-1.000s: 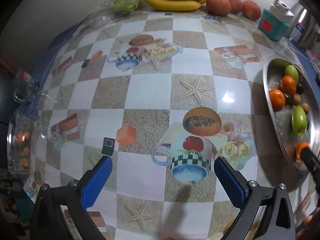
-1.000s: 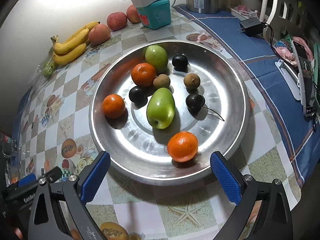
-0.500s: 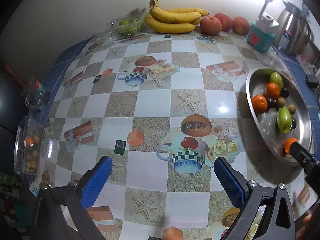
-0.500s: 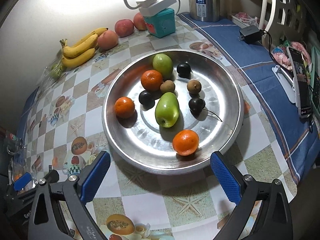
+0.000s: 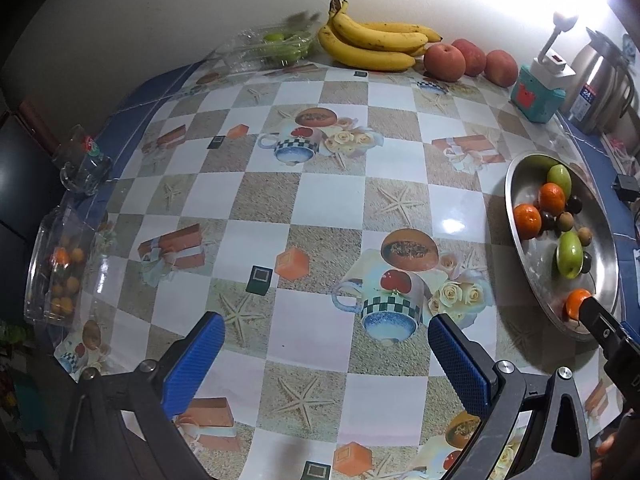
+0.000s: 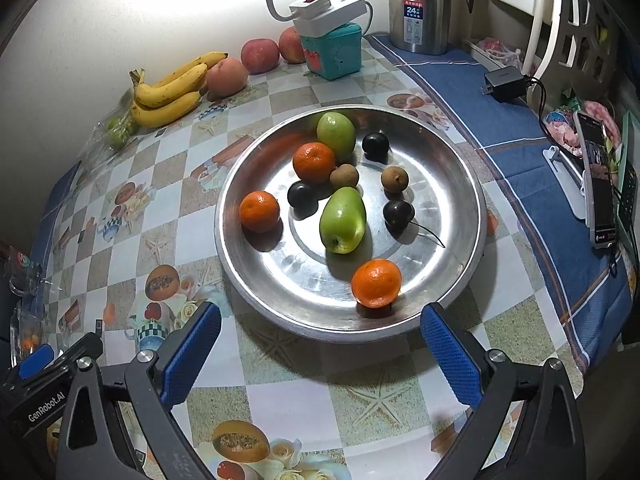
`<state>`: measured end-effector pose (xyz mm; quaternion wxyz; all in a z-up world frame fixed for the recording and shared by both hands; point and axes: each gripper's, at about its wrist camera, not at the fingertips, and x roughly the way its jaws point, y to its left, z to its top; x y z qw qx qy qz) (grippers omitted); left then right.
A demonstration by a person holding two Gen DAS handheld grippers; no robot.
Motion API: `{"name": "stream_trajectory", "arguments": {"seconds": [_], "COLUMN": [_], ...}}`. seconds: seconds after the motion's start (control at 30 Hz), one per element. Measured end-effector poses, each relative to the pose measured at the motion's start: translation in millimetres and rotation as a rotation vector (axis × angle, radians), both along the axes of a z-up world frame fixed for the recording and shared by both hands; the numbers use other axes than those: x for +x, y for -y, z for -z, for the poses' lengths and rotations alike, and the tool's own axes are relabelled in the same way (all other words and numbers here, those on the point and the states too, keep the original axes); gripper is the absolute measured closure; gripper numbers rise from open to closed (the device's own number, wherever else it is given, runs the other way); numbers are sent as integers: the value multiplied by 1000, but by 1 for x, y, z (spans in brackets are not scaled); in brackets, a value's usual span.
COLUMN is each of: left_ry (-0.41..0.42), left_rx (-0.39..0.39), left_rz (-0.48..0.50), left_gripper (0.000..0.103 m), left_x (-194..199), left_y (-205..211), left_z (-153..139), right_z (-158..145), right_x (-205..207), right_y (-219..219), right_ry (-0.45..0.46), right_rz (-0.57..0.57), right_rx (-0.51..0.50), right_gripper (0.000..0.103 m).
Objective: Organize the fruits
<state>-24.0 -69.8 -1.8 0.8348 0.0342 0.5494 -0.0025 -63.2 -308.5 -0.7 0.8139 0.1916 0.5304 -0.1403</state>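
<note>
Fruits sat mixed in the tray [image 6: 460, 184], centre of right view. Right gripper [image 6: 320, 344] wide open, empty, just short of the near orange [image 6: 376, 283]. Left gripper [image 5: 326, 350] wide open, empty, over bare tablecloth [image 5: 328, 200]. Best to straddle the orange squarely and close gently.

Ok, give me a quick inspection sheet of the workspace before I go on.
Surface: checked printed tablecloth, no spills seen.
Job's things: steel tray holding three oranges, two green fruits, three dark plums and two small brown fruits; bananas and peaches by the wall.
Clutter: clear boxes at the left edge, teal box, kettle.
Grippers: left claw and right claw both open, empty.
Cables: charger with its lead on the blue cloth.
Surroundings: phone on a stand, white chair.
</note>
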Motion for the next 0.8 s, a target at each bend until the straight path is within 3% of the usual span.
{"name": "stream_trajectory", "arguments": {"seconds": [0.8], "left_ry": [-5], "left_rx": [4], "left_rz": [0], "left_gripper": [0], "left_x": [0], "left_y": [-1], "left_z": [2], "right_z": [2], "right_x": [3], "right_y": [-5], "right_ry": [-16], "right_rz": [-15], "right_rx": [-10], "right_gripper": [3]}}
